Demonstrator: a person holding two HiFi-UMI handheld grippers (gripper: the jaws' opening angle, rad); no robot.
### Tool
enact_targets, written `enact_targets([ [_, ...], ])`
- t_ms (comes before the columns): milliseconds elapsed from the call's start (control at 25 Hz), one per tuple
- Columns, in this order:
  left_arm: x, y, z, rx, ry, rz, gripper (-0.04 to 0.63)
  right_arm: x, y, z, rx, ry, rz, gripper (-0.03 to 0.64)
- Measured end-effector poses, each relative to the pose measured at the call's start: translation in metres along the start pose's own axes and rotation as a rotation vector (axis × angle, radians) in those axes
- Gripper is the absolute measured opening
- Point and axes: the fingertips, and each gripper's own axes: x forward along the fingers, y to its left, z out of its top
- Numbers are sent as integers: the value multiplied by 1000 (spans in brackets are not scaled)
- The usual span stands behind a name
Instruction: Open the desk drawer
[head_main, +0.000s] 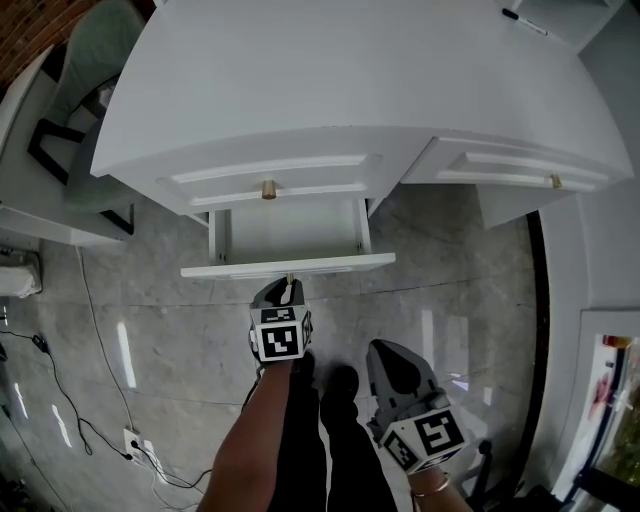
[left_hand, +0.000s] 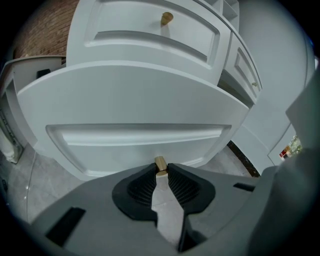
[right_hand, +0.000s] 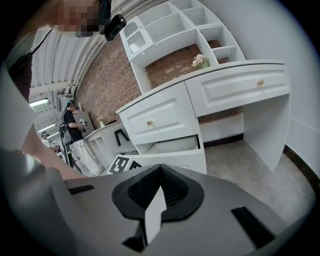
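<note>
Grey, glossy stone-look floor tiles (head_main: 170, 350) run under the whole scene, with a loose black cable (head_main: 95, 330) trailing off at the left.

Nearest us, the right gripper (head_main: 392, 352) hangs beside the person's dark trouser legs (head_main: 325, 440), well apart from the furniture. In the right gripper view its jaws (right_hand: 161, 167) are pressed together with nothing between them, so it has no part in the work at this point.

Just ahead, the left gripper (head_main: 288, 285) reaches down and forward. In the left gripper view its ribbed black pads (left_hand: 187, 186) pinch the small round brass knob (left_hand: 160, 163) from both sides.

That knob sits in the middle of the white panelled front of the lower desk drawer (head_main: 290, 267). The drawer stands partway out of the white curved desk (head_main: 350, 70), and its pale inside (head_main: 290, 228) shows bare from above.

Above it, the white upper drawer (head_main: 268, 170) is flush shut, as is a second shut drawer (head_main: 520, 168) to the right. A grey chair (head_main: 95, 50) stands farther off at the left.

We judge the pulling step to be under way, the drawer roughly half drawn. The next move calls for a straight, level draw towards us along the drawer's line of travel. The pinch must stay firm, because so small a knob could slip out if the gripper tilts or drags sideways.
</note>
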Motion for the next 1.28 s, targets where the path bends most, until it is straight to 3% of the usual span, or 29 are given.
enact_targets([
  [840, -38, -16, -49, 11, 71, -31, 78, -21, 12, 10, 8, 10, -7, 5],
  [1120, -74, -22, -68, 23, 118, -39, 78, -32, 21, 26, 4, 30, 2, 5],
  [1280, -104, -28, -61, 31, 110, -45, 78, -39, 26, 44, -8, -8, 6, 5],
])
